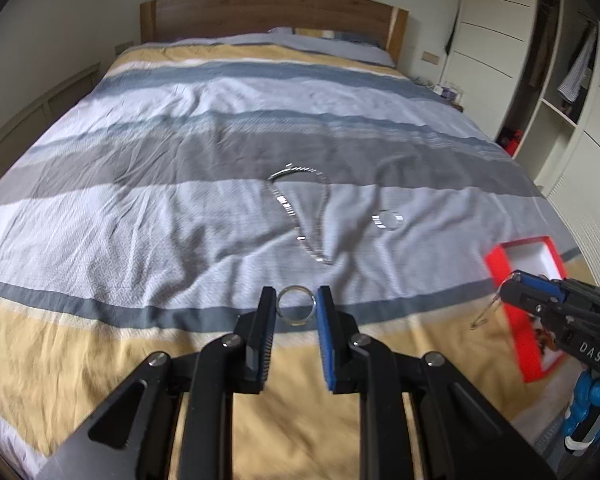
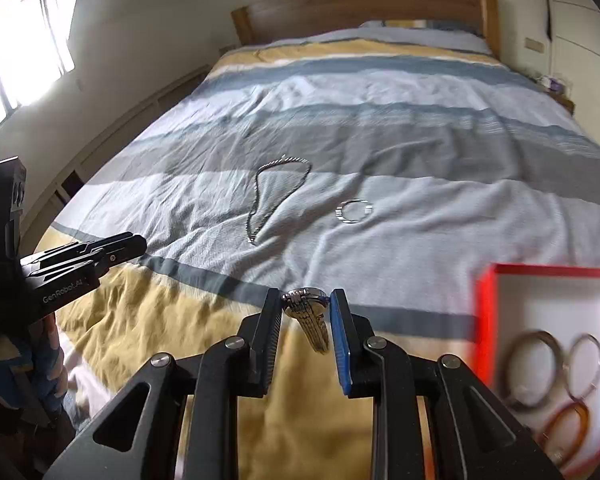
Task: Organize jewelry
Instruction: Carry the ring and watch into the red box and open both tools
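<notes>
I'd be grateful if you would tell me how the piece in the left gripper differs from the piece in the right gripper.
The left gripper holds a plain ring, a bare open hoop; the right gripper holds a metal watch with a round case and a linked band. The ring stays rigid between the pads; the watch's band hangs loose below the jaws. Both are silvery metal, pinched at the fingertips and lifted clear of the striped bedspread.

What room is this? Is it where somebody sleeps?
Yes, most likely a bedroom. There is a big bed with a striped cover and a wooden headboard, and an open wardrobe with clothes hanging inside.
</notes>
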`<state>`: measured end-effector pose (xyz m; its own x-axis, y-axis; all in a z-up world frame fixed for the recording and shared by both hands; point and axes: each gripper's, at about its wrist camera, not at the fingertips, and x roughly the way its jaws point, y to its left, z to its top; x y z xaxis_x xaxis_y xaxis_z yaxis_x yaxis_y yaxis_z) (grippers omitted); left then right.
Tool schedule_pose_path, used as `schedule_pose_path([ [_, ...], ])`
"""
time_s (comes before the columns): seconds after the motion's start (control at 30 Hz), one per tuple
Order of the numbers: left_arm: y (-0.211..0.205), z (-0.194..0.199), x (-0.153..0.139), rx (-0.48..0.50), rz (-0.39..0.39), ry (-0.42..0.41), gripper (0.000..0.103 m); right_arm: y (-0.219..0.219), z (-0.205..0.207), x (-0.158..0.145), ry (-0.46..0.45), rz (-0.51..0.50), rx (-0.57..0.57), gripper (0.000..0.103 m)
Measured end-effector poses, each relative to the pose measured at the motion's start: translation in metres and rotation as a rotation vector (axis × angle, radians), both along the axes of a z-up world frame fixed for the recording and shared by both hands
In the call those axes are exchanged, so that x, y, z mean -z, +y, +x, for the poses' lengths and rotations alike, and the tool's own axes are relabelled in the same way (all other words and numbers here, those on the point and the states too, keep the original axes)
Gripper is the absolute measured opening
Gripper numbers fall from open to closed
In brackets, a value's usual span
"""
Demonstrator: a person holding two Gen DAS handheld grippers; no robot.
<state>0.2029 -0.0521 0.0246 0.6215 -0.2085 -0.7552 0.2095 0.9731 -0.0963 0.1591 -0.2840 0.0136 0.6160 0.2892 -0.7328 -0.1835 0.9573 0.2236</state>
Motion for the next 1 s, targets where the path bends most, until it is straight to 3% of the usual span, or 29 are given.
schedule_pose_path([
  [0.23,-0.056,-0.033,-0.026,0.078,-0.013,-0.033,0.019,-0.060,-0.043,-0.022,-0.054,0.014,0.074,0.024],
  [0.47,-0.150,-0.053,-0.028,0.235,0.001,-0.020,0.019,-0.140,-0.069,-0.023,-0.058,0.008,0.201,0.024],
  [0.83,-0.278,-0.054,0.020,0.446,0.061,0.061,0.019,-0.216,-0.056,0.036,0.052,-0.014,0.311,0.024],
  [1.0,-0.310,-0.042,0.039,0.502,0.074,0.084,0.019,-0.232,-0.042,0.060,0.084,-0.050,0.316,0.024],
])
